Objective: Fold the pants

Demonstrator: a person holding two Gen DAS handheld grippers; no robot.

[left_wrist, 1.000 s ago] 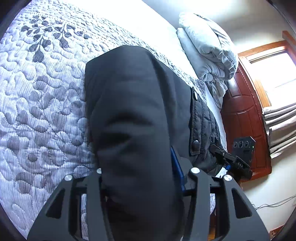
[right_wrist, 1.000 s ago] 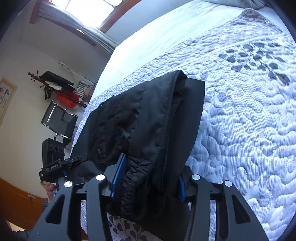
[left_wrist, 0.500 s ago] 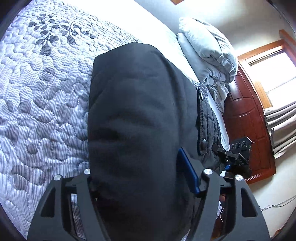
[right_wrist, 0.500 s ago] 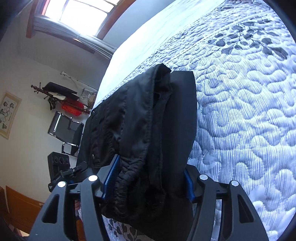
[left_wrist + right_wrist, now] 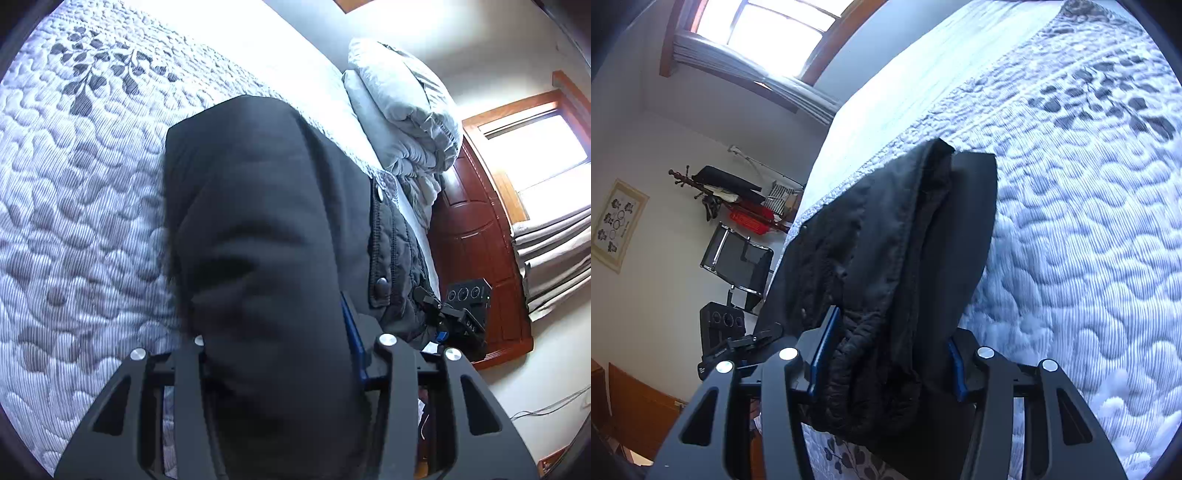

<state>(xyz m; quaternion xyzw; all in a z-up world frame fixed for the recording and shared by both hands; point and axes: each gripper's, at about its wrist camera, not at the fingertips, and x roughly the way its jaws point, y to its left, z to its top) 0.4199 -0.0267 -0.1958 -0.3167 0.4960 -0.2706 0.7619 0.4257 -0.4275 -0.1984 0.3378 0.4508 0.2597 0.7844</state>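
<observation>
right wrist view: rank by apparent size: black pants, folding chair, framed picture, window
1. black pants, largest, though they sit right at the lens, so nearness inflates them
2. window, partly cropped by the frame edge
3. folding chair
4. framed picture, close to the chair; that pair is unsure

Bed [image 5: 74,221], quilted grey-white cover with dark leaf print at upper left. On it: black pants [image 5: 258,221], centre frame; bundled pale duvet [image 5: 402,110], upper right.
</observation>
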